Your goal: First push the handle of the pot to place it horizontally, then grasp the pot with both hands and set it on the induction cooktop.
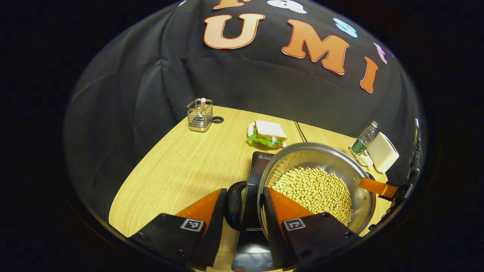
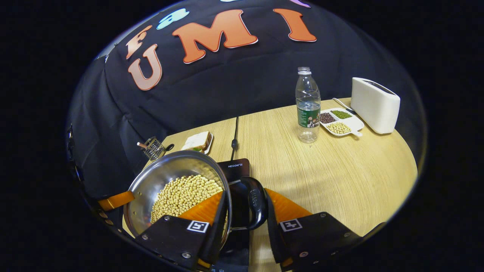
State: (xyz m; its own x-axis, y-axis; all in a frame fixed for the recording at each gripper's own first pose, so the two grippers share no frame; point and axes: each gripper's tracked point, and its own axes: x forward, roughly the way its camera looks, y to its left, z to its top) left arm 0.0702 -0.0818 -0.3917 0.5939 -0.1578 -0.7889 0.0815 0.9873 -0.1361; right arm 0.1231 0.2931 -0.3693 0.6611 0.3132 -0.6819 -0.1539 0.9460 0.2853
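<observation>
Pot [image 1: 317, 181] of polished steel, part-filled with pale beans [image 1: 314, 189], is seen over the dark induction cooktop [image 1: 261, 166], near the front edge of the tabletop [image 1: 181, 166]; whether its base rests on the glass or is held just above cannot be told. It is judged stiff, slick-walled and fairly heavy with its load, and the loose beans would shift or spill if it were tipped, so it is best kept level. Hold is best taken at the two black loop handles on opposite sides of the rim, not on the smooth wall.

In the left gripper view the left claw [image 1: 245, 206] is spread, with one handle [image 1: 235, 204] between its fingers; one finger lies over the rim inside the pot, and pressure from both cannot be confirmed. In the right gripper view the right claw [image 2: 245, 207] likewise brackets the opposite handle [image 2: 257, 206], one finger reaching inside the pot [image 2: 177, 189], the jaws apart and firm contact unclear.

Farther back on the tabletop are a sandwich [image 1: 267, 134], a wire holder [image 1: 199, 114], a water bottle [image 2: 307, 105], a divided dish [image 2: 340, 121] and a white toaster [image 2: 374, 104].
</observation>
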